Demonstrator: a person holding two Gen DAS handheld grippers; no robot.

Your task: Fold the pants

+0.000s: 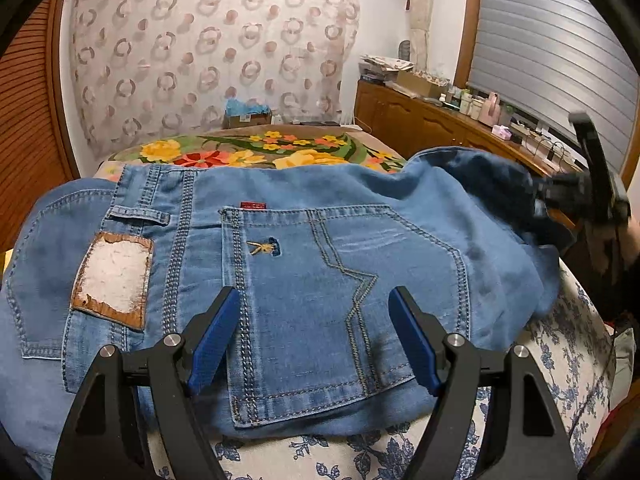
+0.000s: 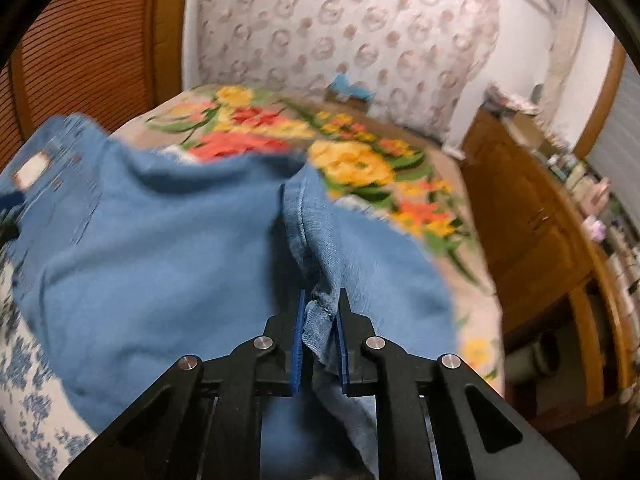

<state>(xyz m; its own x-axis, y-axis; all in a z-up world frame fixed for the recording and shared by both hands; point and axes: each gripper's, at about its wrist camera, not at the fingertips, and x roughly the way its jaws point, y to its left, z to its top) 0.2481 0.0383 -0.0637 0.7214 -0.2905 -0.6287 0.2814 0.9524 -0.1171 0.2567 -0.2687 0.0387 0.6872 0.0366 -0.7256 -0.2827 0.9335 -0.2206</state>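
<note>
While my right gripper [image 2: 321, 312] angled down, clamped on a bunched fold, my left gripper [image 1: 314, 312] hovered apart over the one pair of light-blue denim pants [image 1: 320, 272] on the floral bedcover [image 1: 560, 344].

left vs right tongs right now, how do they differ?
Left tongs: jaws wide apart, nothing between them, poised over the back pocket. Right tongs: jaws nearly together, pinching a bunched fold of the jeans. Both have blue pads on black fingers.
</note>
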